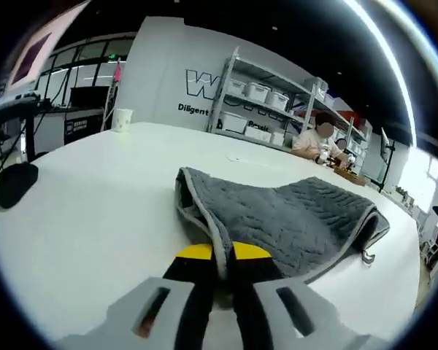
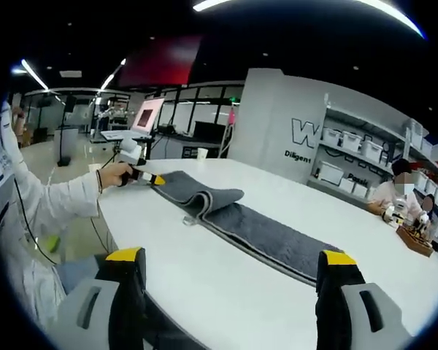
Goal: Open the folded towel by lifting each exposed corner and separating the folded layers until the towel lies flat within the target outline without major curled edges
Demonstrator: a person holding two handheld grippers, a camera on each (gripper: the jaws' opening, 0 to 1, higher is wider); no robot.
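The left tool [image 1: 214, 257] pinches the grey towel's [image 1: 292, 219] edge on the white desk [image 1: 95, 197]. The right tool [image 2: 230, 264] hangs wide open. Storage shelves [image 1: 266, 109] line the far wall.

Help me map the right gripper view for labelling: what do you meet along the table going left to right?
Person's hand → left gripper clamped on the towel's corner → grey towel → wooden box at the far right.

I count one grey quilted fabric towel [image 1: 292, 219] on my round white table [image 1: 95, 204], one white paper cup [image 1: 122, 119] near its far edge, and two yellow-tipped black grippers, left [image 1: 223, 255] and right [image 2: 233, 281].
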